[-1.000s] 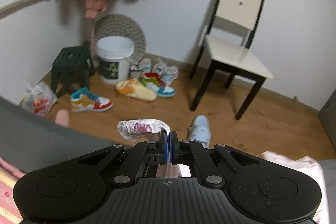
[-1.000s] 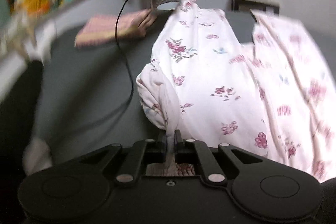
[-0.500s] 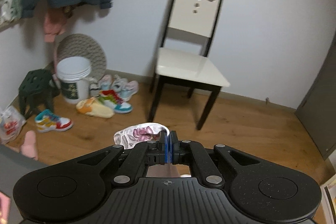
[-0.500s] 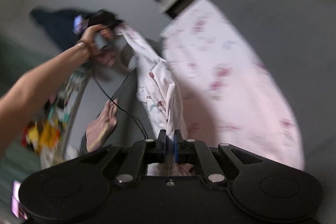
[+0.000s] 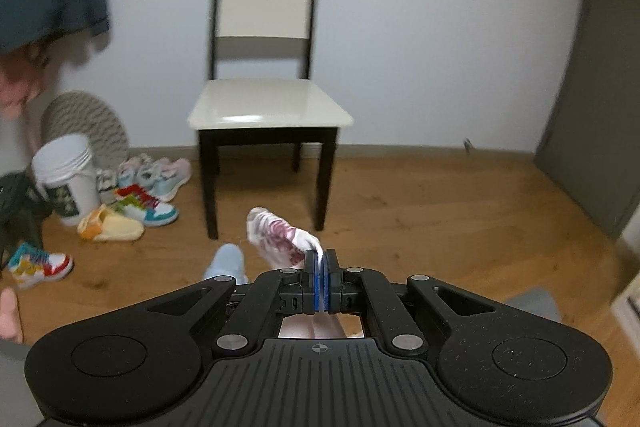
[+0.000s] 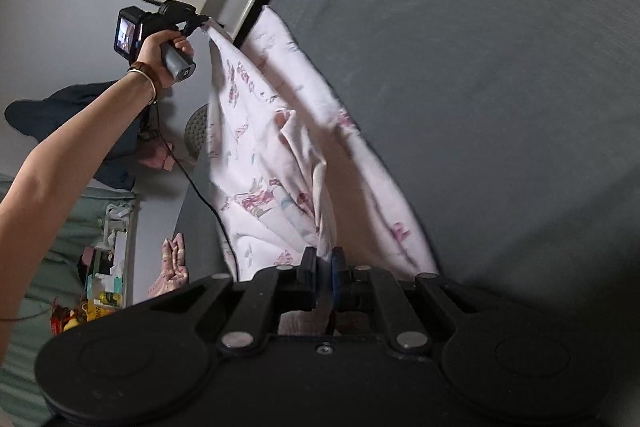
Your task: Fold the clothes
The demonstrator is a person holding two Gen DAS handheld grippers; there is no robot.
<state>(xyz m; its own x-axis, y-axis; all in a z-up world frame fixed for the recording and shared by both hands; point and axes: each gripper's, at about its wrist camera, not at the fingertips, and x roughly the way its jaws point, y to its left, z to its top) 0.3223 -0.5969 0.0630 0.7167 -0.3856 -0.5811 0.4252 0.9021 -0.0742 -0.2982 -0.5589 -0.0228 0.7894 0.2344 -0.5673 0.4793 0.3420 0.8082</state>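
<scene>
Floral garment (image 6: 256, 163) stretched between left gripper (image 6: 202, 23) and right gripper (image 6: 325, 259) above grey bed (image 6: 500, 87).

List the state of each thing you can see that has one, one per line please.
Left tongs: shut on the floral garment.
Right tongs: shut on the floral garment.
Floral garment: lifted, stretched between both tongs, unfolded.
Chair: upright, seat bare.
White bucket: upright.
</scene>
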